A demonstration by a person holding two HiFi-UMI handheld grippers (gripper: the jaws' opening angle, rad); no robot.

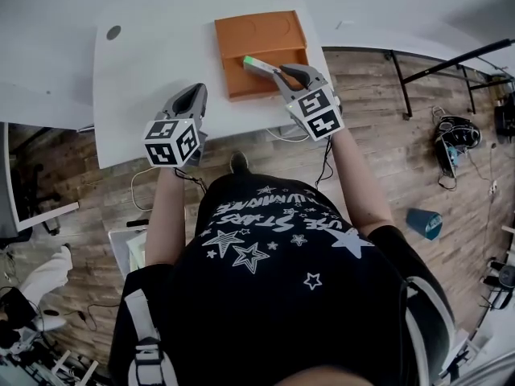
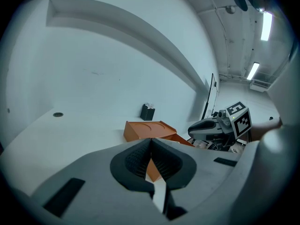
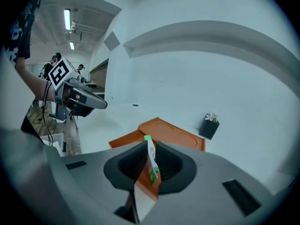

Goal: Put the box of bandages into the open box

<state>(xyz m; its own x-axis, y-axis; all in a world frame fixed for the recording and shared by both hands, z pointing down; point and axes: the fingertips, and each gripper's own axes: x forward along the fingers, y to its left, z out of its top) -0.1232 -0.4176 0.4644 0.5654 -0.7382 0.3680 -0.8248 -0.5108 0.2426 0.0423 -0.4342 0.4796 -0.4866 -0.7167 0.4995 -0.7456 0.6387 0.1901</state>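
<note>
Bandage box (image 1: 257, 63) — green-tipped, rear end hidden by pads (image 3: 130, 163) — is clamped in the right gripper (image 1: 276, 74), seemingly just above the open box (image 1: 265, 24) on the counter (image 1: 153, 63); left gripper (image 1: 195, 96) clenched, empty.

The black shirt (image 1: 273, 252) bears upside-down white lettering, partly readable as "STARS".
</note>
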